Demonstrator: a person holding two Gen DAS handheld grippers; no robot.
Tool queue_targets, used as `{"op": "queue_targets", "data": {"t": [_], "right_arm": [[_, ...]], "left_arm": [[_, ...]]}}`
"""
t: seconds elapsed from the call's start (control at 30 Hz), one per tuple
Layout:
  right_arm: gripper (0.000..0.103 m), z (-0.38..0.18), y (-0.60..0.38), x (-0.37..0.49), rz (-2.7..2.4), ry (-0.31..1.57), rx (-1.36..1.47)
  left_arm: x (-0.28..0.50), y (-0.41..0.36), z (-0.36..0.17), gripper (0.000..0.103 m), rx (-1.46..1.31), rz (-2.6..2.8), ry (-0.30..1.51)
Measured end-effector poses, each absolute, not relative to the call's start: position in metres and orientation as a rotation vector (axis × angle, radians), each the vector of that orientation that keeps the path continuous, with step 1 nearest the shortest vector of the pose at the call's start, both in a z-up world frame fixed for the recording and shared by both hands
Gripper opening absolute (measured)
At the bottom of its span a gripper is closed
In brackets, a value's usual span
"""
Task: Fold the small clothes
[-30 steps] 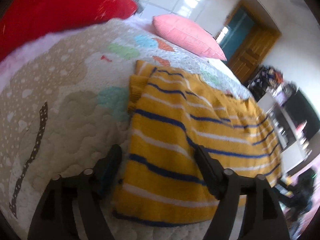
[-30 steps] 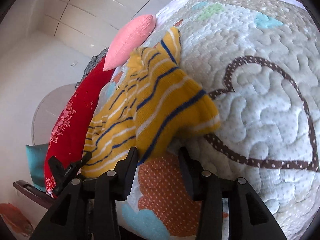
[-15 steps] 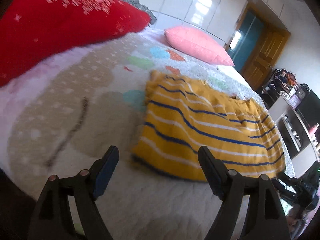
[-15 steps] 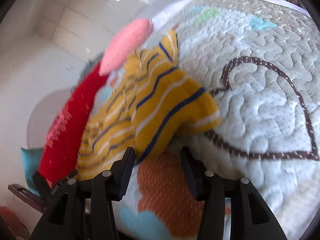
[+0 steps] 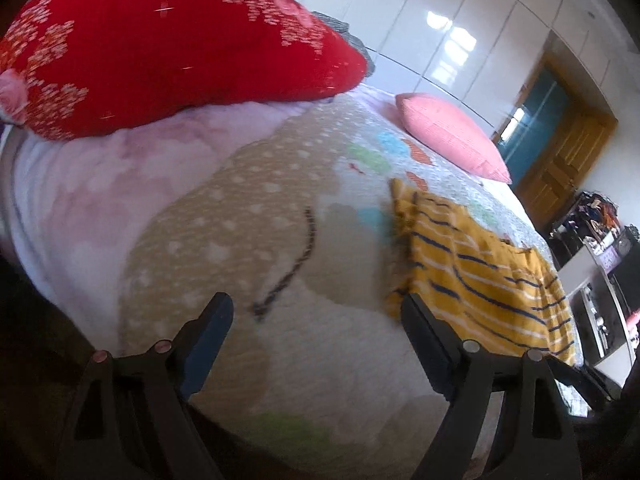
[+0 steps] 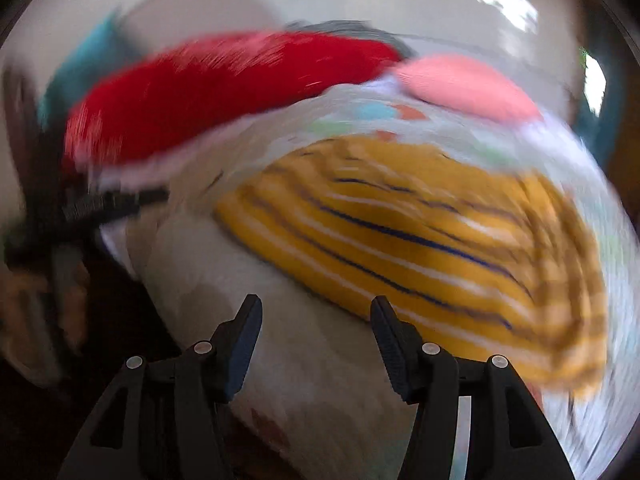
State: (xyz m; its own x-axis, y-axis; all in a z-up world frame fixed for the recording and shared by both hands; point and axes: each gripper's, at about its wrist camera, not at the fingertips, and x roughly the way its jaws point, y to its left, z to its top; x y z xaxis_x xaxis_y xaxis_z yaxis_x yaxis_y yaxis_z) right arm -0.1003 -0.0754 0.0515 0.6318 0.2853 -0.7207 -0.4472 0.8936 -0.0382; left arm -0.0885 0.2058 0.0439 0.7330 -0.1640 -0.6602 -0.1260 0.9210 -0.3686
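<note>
While both claws now hang clear of the cloth, the folded work looks done for this piece. Over the near left part of the bed (image 5: 248,216), the left claw (image 5: 316,320) stands wide open with nothing between its fingers; a second ago it straddled the near edge of the yellow striped sweater (image 5: 476,268), and it has since drawn back and swung left, so the garment now lies off its right finger, apart from it. At the far left corner sits the red cushion (image 5: 172,52), and further right along the far edge the pink pillow (image 5: 452,136). The sweater rests flat on the quilt toward the right side of the bed, as a compact block with no sleeve trailing that I can make out. In the right wrist view, heavily blurred by motion, the right claw (image 6: 316,328) is likewise wide open and empty, where a second ago it hovered at the sweater's corner; it has pulled back and turned, and the sweater (image 6: 420,236) spreads ahead of it and to its right. My judgement: the release marks the fold's end, and either a tidy-up or the next garment follows.
</note>
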Motion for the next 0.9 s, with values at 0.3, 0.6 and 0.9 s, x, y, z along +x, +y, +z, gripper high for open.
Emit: {"op": "queue_targets", "data": {"t": [0.3, 0.6, 0.9], "right_arm": [[0.059, -0.003, 0.029, -0.066, 0.261, 0.639, -0.679], [0.04, -0.006, 0.077, -0.019, 0.192, 0.667, -0.714], [0.006, 0.07, 0.005, -0.003, 0.218, 0.675, -0.358]], "left_arm": [[-0.108, 0.242, 0.03, 0.085, -0.478, 0.018, 0.754], [-0.11, 0.246, 0.028, 0.085, -0.5, 0.0, 0.756], [-0.111, 0.232, 0.041, 0.085, -0.457, -0.019, 0.772]]}}
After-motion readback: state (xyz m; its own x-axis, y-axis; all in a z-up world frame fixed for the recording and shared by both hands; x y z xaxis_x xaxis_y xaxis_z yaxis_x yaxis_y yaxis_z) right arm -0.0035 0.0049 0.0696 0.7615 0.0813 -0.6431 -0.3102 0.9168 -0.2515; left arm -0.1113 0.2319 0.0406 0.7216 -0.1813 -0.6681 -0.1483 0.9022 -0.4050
